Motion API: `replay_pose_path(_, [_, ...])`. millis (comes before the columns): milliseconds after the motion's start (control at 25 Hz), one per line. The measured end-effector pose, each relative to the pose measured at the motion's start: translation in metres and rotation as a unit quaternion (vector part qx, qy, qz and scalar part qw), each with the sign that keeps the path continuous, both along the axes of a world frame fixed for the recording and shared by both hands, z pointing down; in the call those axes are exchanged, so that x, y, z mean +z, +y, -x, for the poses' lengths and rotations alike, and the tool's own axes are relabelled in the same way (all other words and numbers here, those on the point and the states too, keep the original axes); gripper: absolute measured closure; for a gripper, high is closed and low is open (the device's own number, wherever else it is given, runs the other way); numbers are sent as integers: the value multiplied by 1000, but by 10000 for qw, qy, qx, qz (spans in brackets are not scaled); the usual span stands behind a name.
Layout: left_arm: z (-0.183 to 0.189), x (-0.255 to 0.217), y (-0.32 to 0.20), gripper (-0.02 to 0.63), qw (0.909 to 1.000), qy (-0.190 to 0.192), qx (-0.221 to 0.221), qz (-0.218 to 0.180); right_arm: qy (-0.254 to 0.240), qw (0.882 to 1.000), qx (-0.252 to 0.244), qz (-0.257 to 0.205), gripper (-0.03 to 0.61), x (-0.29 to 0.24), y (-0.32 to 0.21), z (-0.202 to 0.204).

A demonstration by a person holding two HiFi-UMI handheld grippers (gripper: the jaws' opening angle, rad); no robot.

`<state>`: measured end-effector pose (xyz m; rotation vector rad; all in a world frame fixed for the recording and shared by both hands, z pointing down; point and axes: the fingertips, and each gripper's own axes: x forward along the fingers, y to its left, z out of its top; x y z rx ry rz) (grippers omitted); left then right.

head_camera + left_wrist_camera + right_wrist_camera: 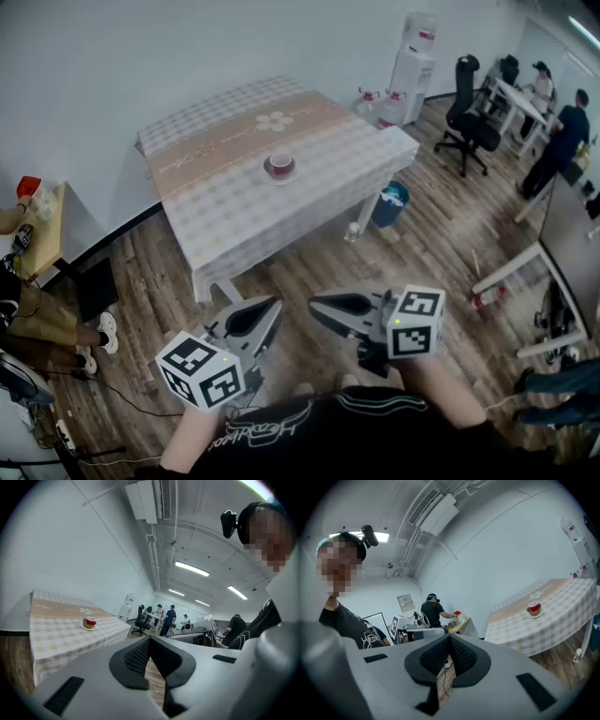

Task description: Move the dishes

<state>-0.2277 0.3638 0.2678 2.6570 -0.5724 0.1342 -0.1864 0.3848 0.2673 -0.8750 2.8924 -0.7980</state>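
Starting at 9 o'clock in the head view, a small pale-wood worktop point(47, 234) is standing against the wall with a red object on it. Moving down to 7 o'clock, the left gripper point(274, 306) is hovering over the wooden floor point(441, 244). Its own view is showing the jaws pressed together with nothing between them point(150, 639).

Up around 12 o'clock, the main worktop point(225, 211) is sitting under a checked cloth point(328, 150) with a beige band across it. Near its middle the cup point(280, 165), red inside, is resting upright on its saucer point(280, 176). From the left gripper view that cup point(90, 621) is lying out at 10 o'clock, well apart from the jaws.

At 5 o'clock the right gripper point(315, 303) is floating beside its partner, the two tips pointing toward each other and close. Its jaws are also meeting, empty point(450, 637), and the cup point(534, 607) is showing at 2 o'clock in the right gripper view, far off.

Continuing right, a blue bin point(390, 203) is tucked by the worktop's corner. A water dispenser point(412, 66) is standing at 1 o'clock, an office chair point(469, 117) is next to it, and people point(562, 131) are gathering at 2 o'clock.
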Motion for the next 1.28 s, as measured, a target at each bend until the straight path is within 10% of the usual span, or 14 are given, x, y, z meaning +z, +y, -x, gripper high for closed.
replay_pose_path(1280, [-31,23,-21,618,9993,-69,276,238,-288,9982,400,340,566,27,-24,-34])
